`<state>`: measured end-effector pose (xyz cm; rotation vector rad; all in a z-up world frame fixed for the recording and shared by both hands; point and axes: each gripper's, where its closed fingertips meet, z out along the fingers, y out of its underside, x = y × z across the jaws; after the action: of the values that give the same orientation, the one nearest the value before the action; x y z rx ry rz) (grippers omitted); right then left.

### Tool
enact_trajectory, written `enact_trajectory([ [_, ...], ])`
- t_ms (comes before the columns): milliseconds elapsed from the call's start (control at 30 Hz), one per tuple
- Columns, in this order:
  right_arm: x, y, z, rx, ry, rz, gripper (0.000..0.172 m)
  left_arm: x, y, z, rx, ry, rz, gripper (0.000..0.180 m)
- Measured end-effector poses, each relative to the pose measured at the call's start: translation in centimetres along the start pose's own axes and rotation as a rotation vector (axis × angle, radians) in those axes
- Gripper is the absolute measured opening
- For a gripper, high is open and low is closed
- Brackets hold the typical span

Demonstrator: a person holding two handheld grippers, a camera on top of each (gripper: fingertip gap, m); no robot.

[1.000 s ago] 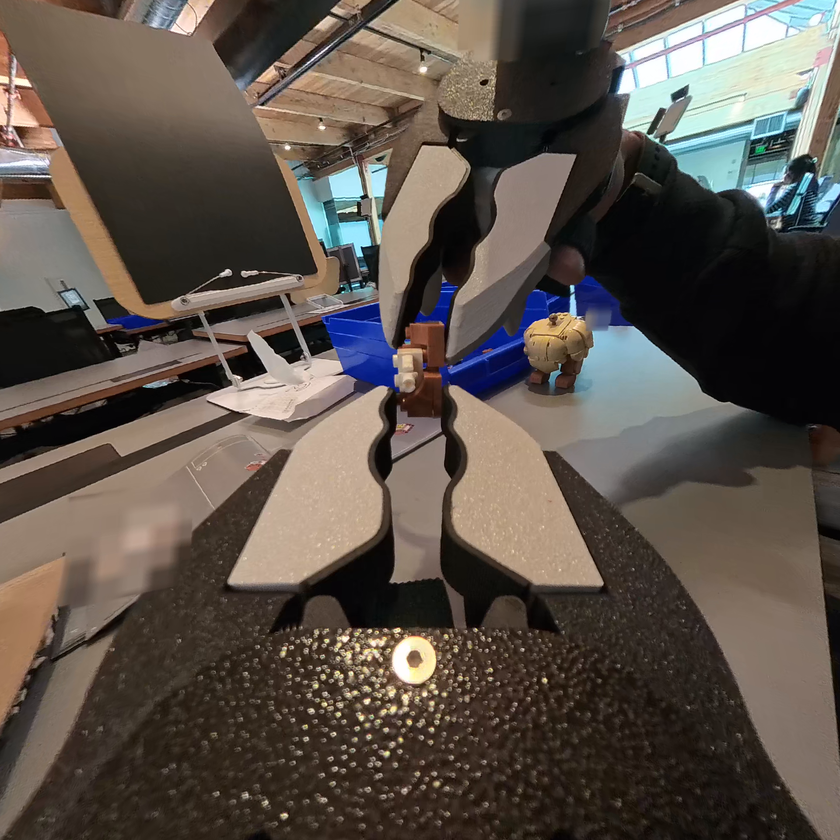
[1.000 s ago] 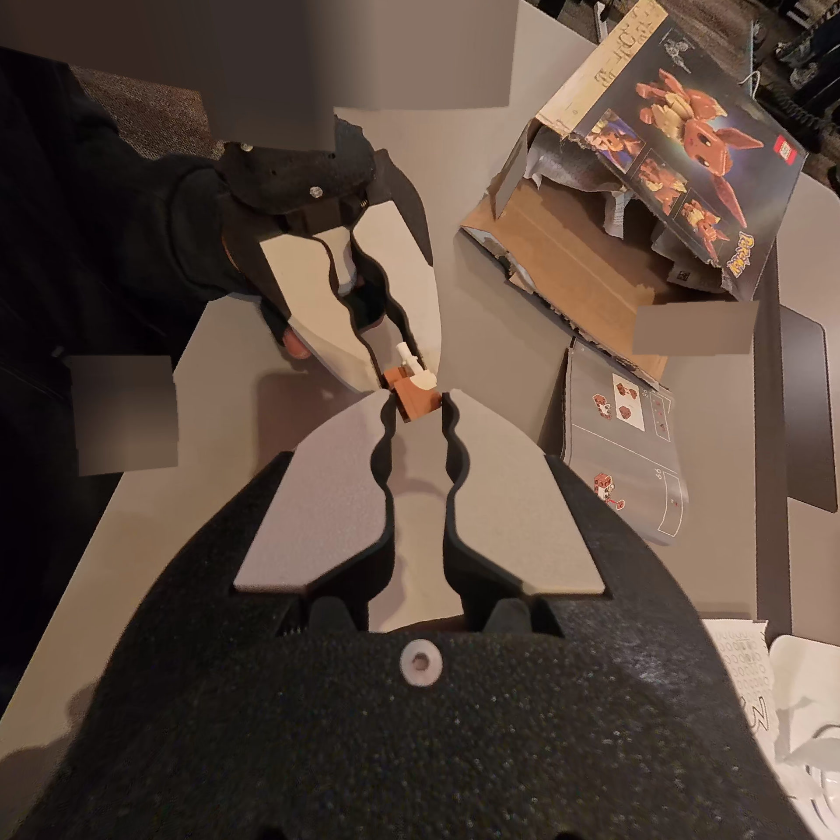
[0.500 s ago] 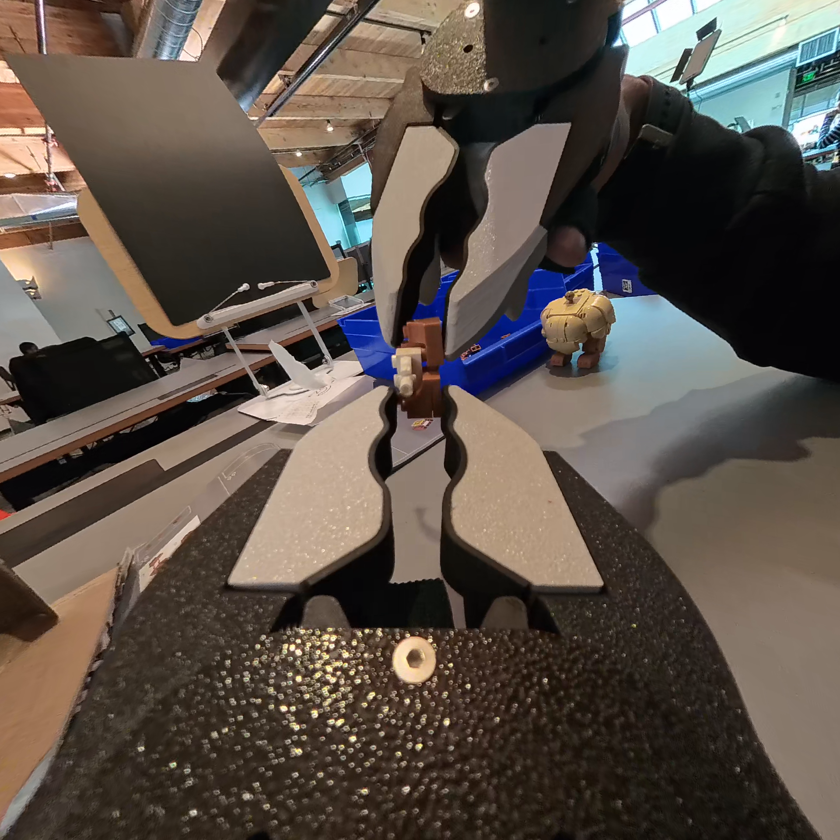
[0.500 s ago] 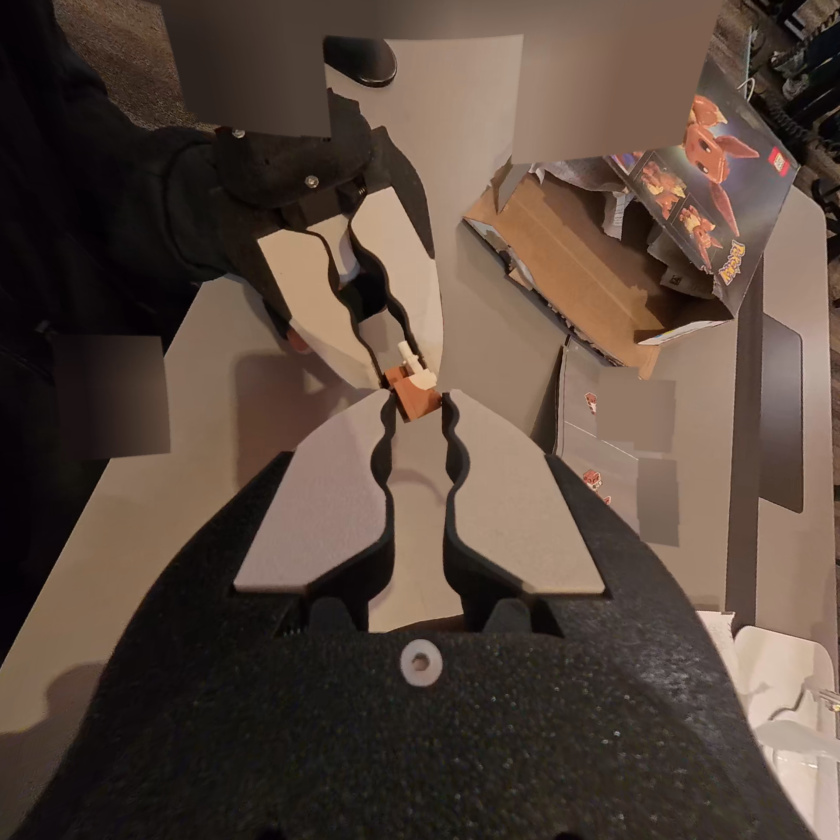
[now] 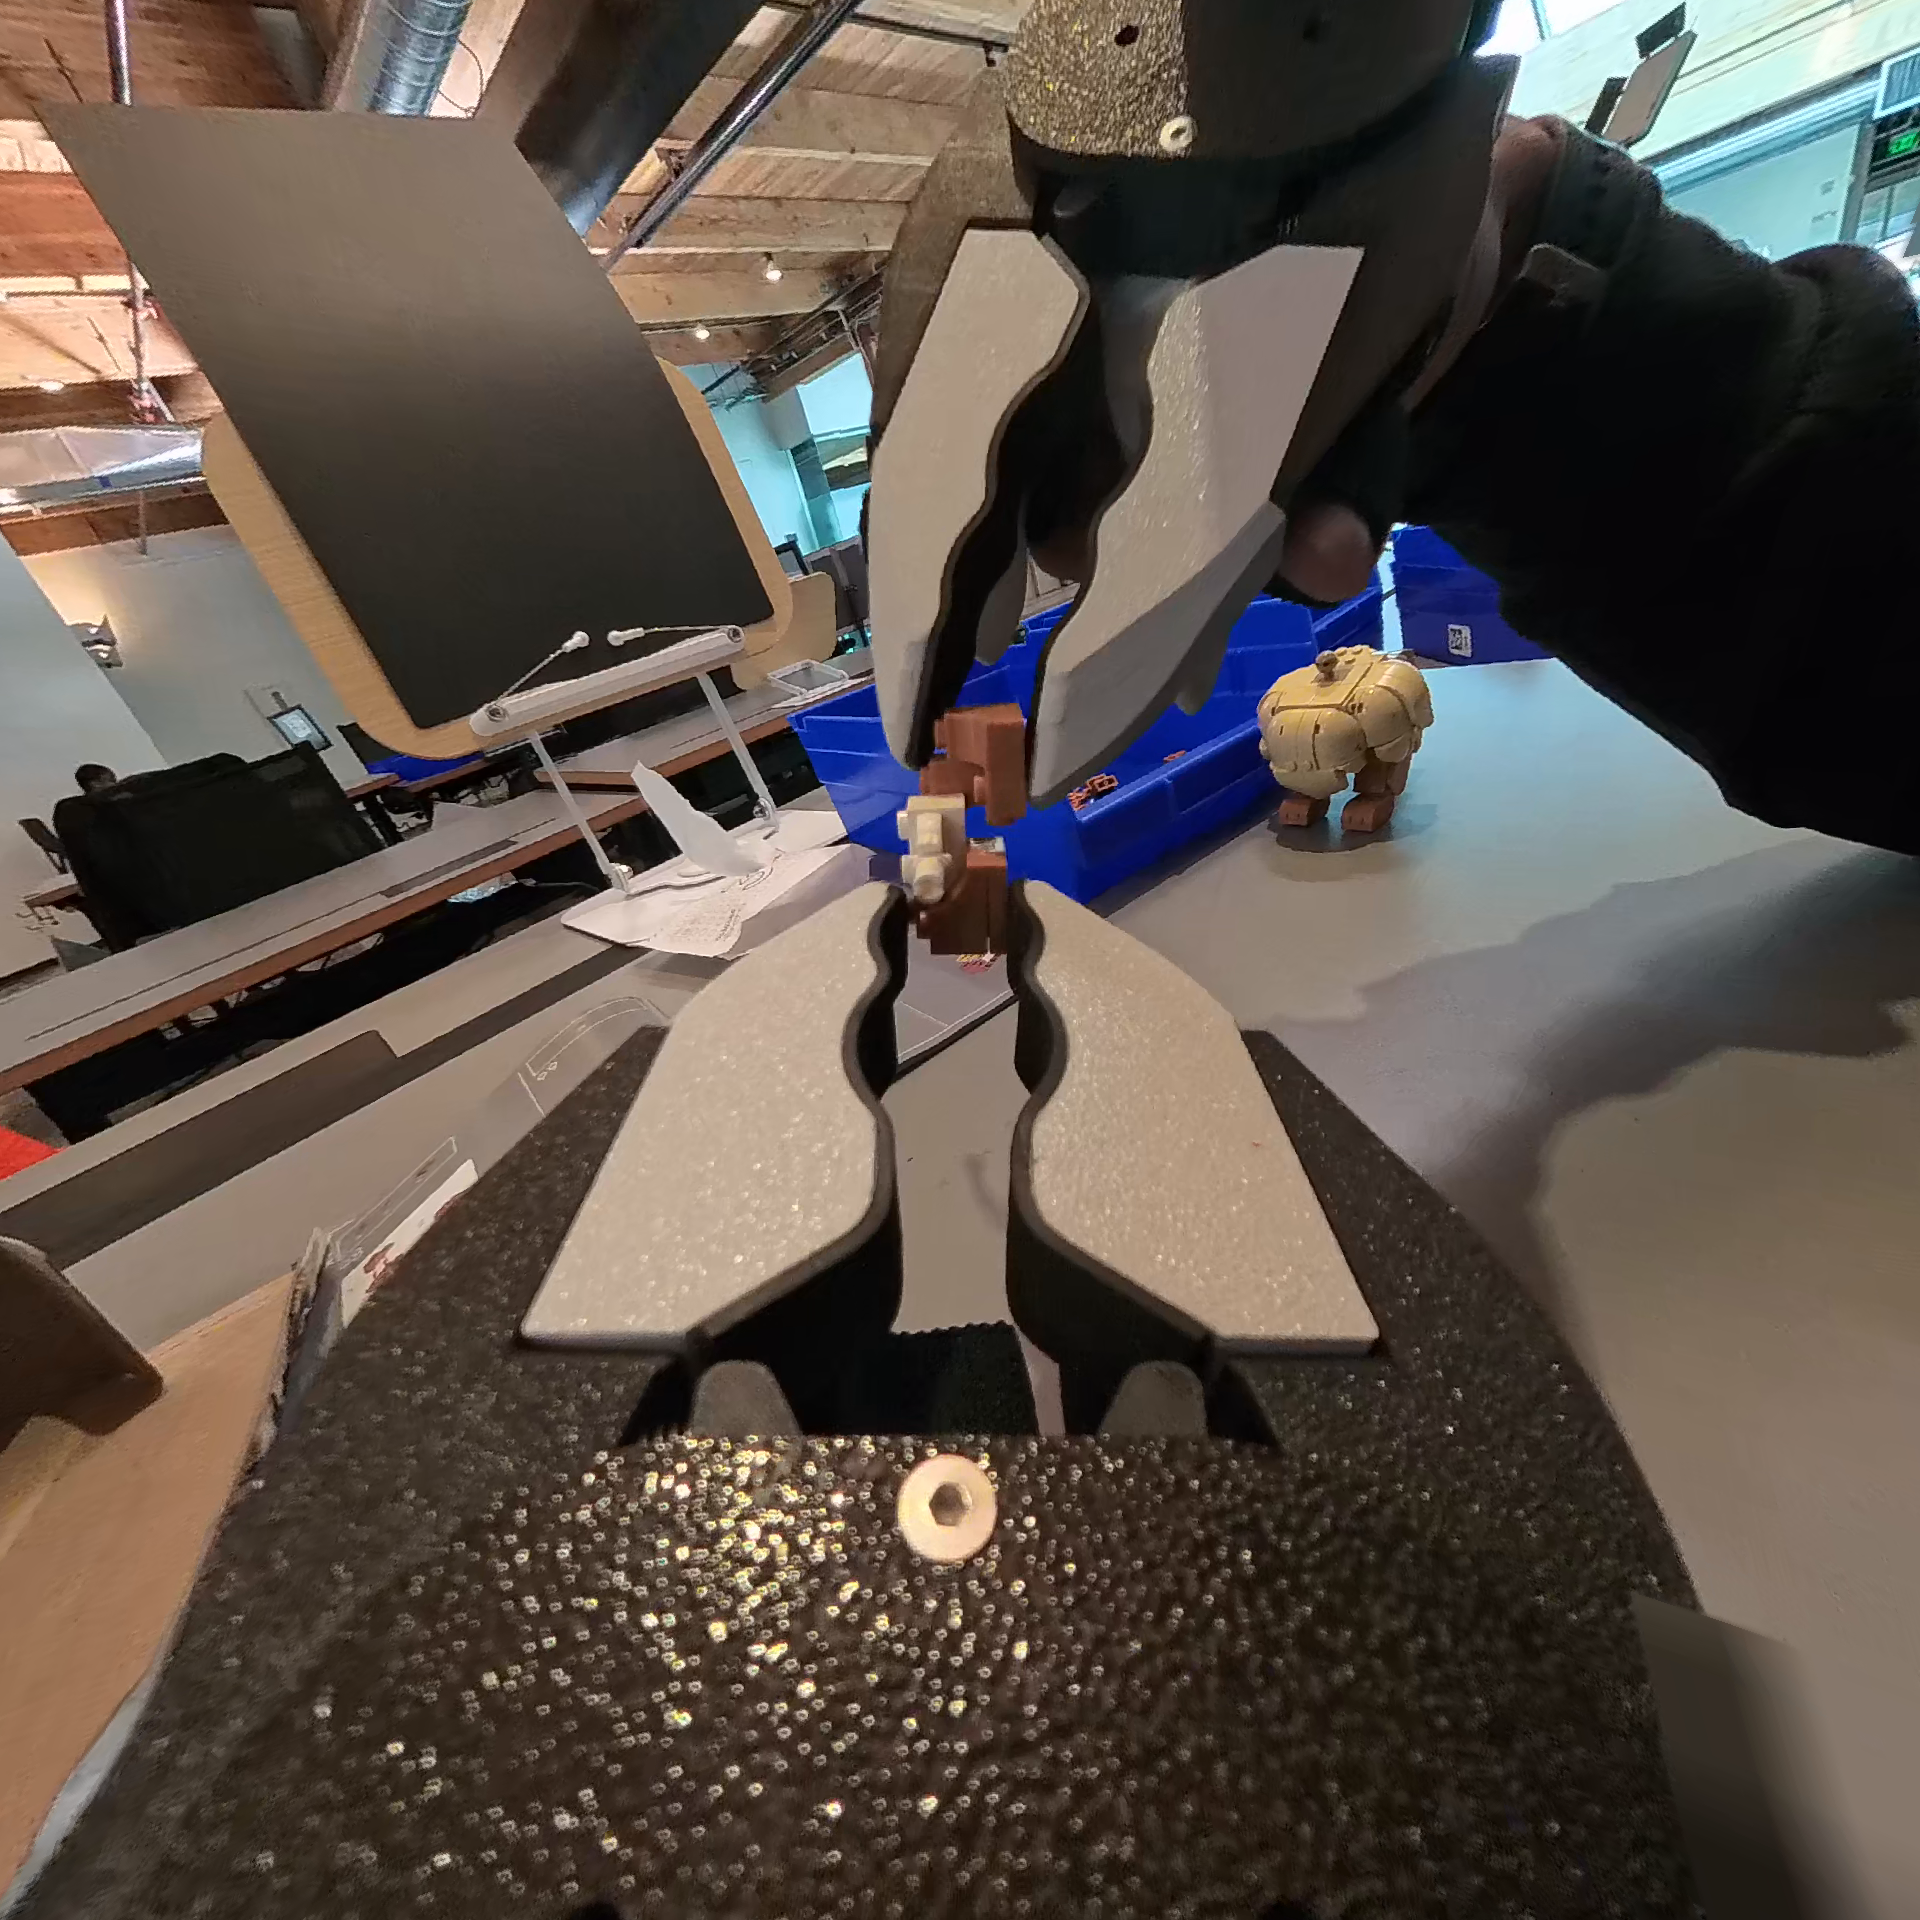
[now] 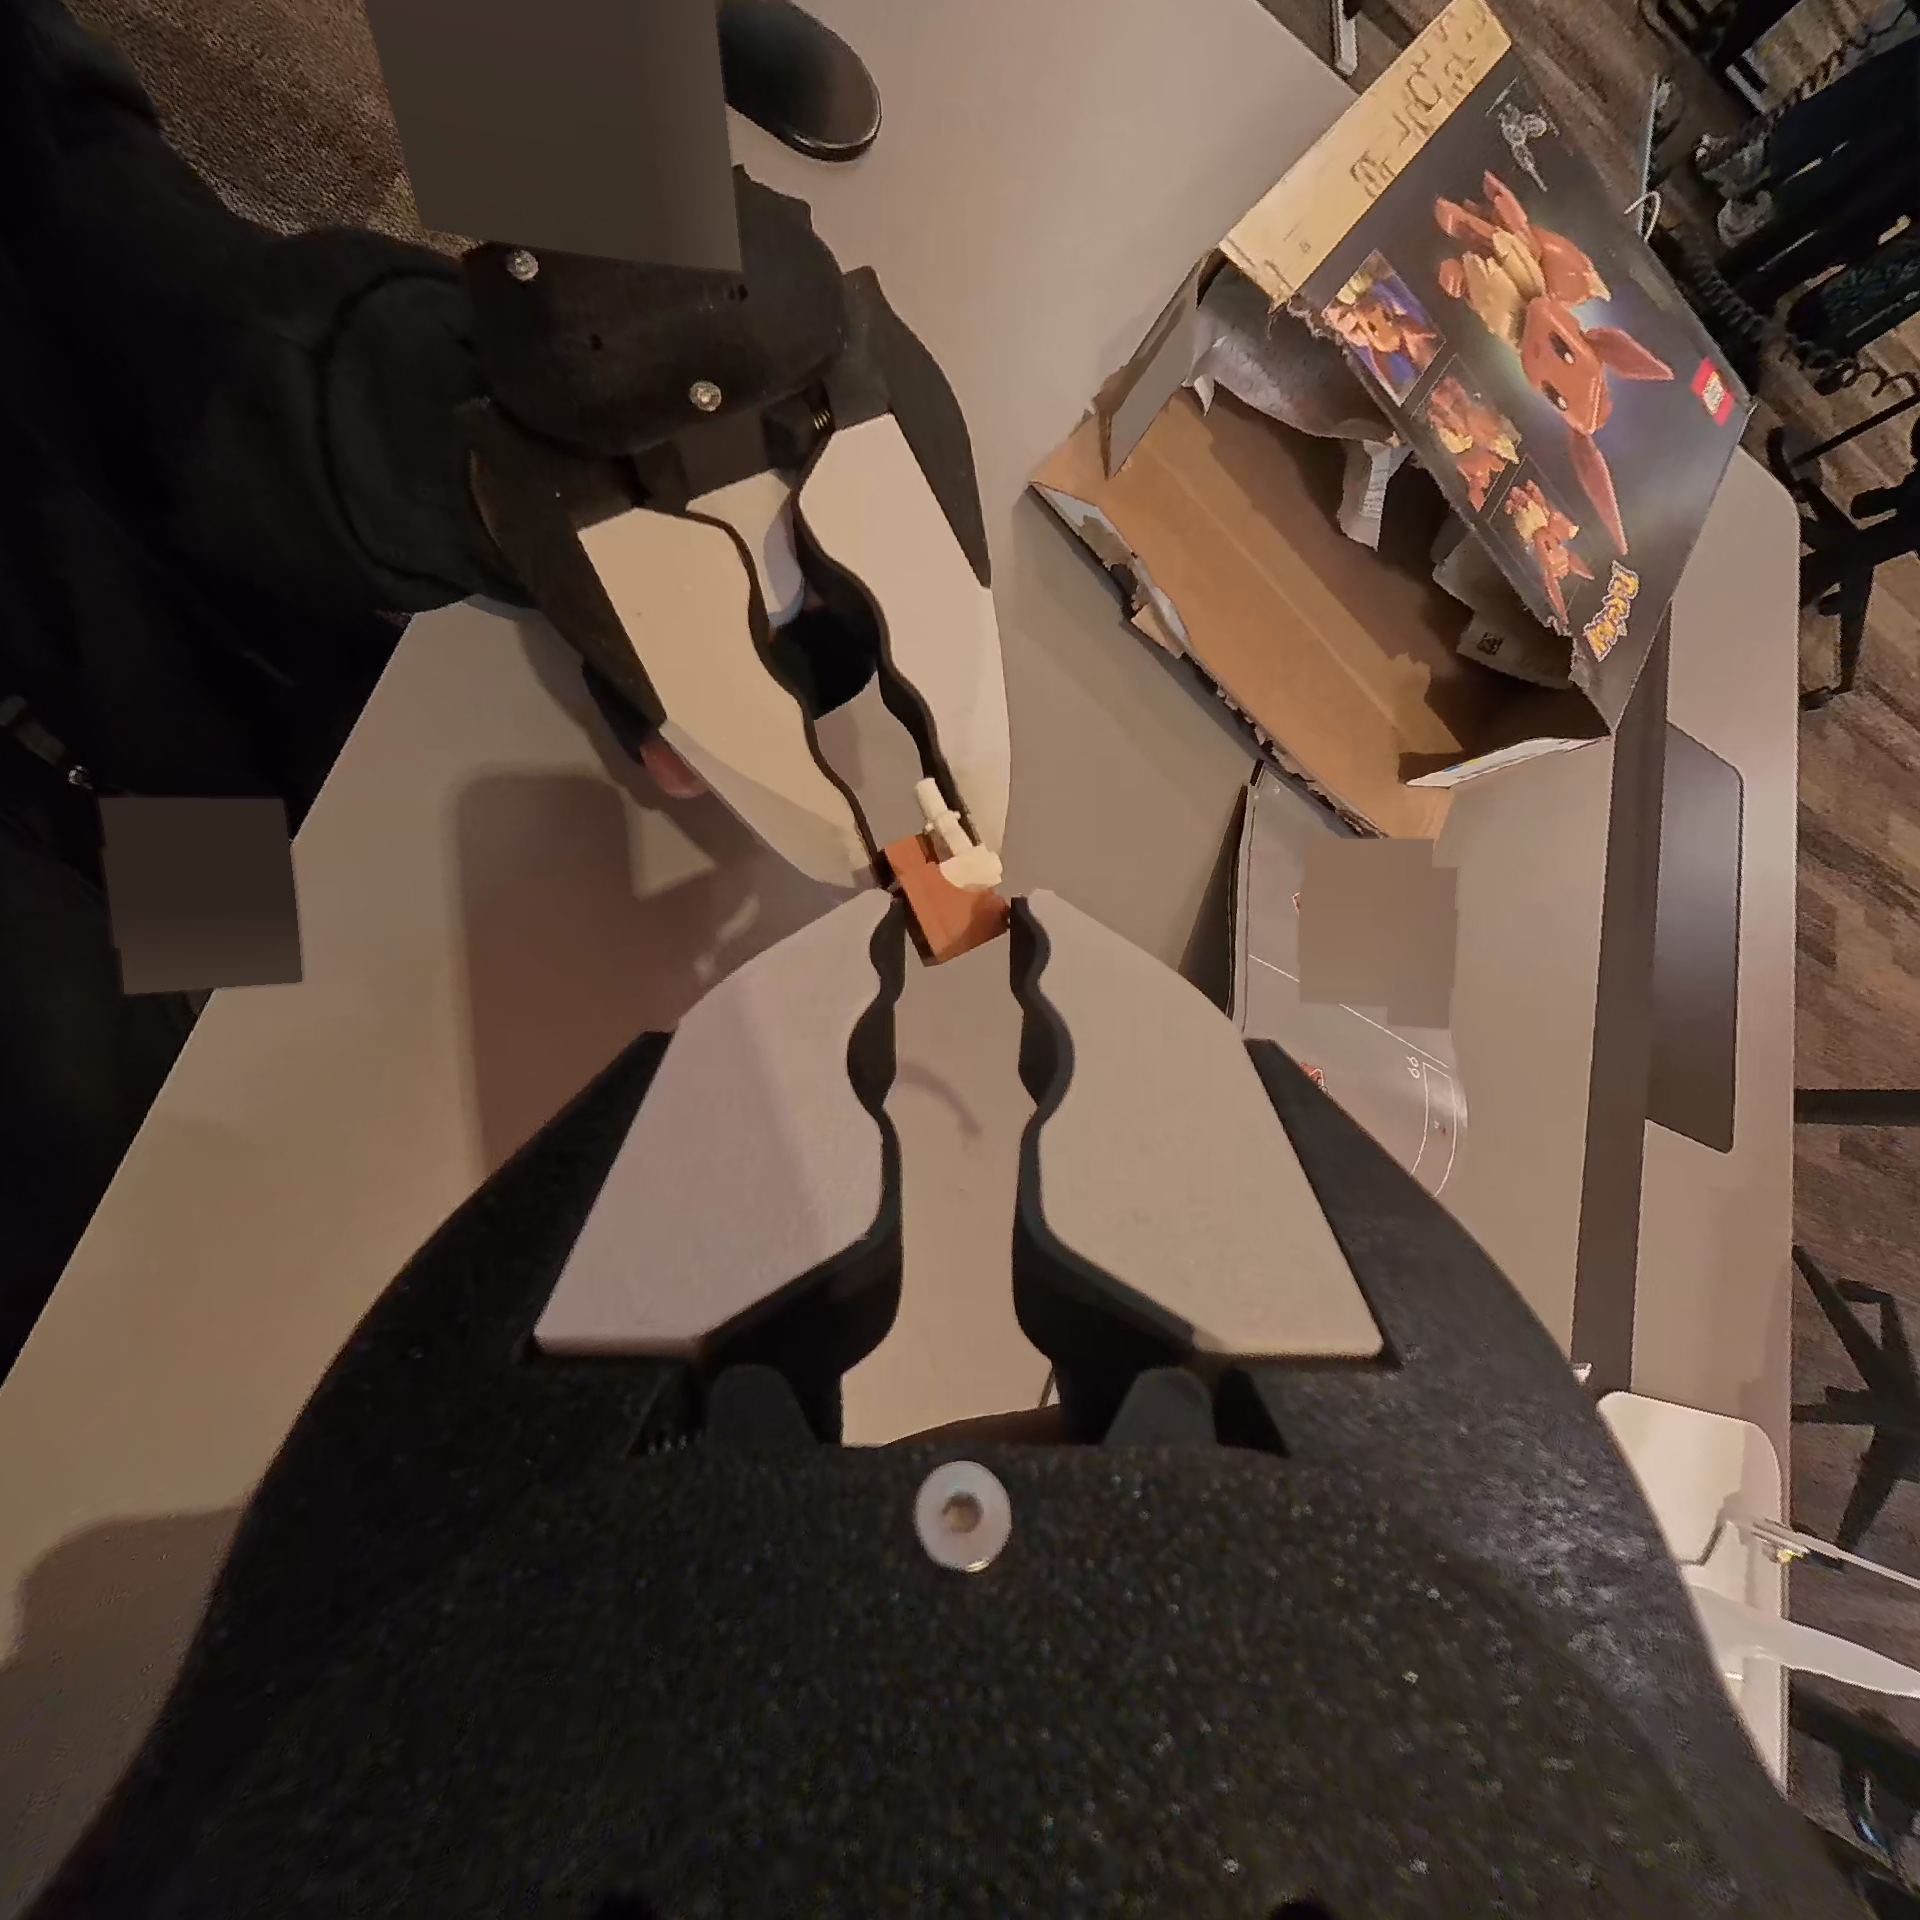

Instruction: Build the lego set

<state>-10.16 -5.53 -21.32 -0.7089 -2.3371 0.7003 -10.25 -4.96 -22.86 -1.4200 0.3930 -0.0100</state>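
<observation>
A small brown brick assembly (image 5: 966,894) with cream pin pieces (image 5: 928,844) on its side is held in the air between both grippers, above the grey table (image 5: 1507,1091). My left gripper (image 5: 961,914) is shut on its lower end. My right gripper (image 5: 977,764) comes down from above and is shut on its upper end. In the right wrist view the brown assembly (image 6: 951,920) sits between my right gripper's (image 6: 948,925) fingertips. The left gripper (image 6: 920,847) grips its far end there, with the cream pin (image 6: 940,821) between its fingers. A gloved hand holds each gripper.
Blue bins (image 5: 1164,800) and a tan brick figure (image 5: 1340,727) stand on the table behind. A black board on a stand (image 5: 416,395) is at the left. A torn cardboard box (image 6: 1299,623), its printed lid (image 6: 1538,343), an instruction sheet (image 6: 1351,1060) and a white tray (image 6: 1704,1558) lie at the right. The grippers are tip to tip, or close to it.
Both grippers stay shut on the brown assembly. The pair has shifted and tilted a little together over the table; the grasp looks the same.
</observation>
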Motion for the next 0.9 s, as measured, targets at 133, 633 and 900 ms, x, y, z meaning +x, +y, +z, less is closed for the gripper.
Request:
enact_trajectory([
  [133,0.0,0.1,0.0,-0.009,0.001,-0.001,0.019,0.0,0.1,0.0,-0.004,-0.003,0.008,0.017],
  [633,1.4,6.5,1.2,-0.466,0.180,-0.130,0.018,-1.2,2.8,0.4,-0.155,-0.062,-0.030,0.017],
  [900,0.1,15.1,2.8,-0.996,0.150,-0.303,0.019,-1.7,3.5,0.2,-0.197,-0.081,-0.032,0.017],
])
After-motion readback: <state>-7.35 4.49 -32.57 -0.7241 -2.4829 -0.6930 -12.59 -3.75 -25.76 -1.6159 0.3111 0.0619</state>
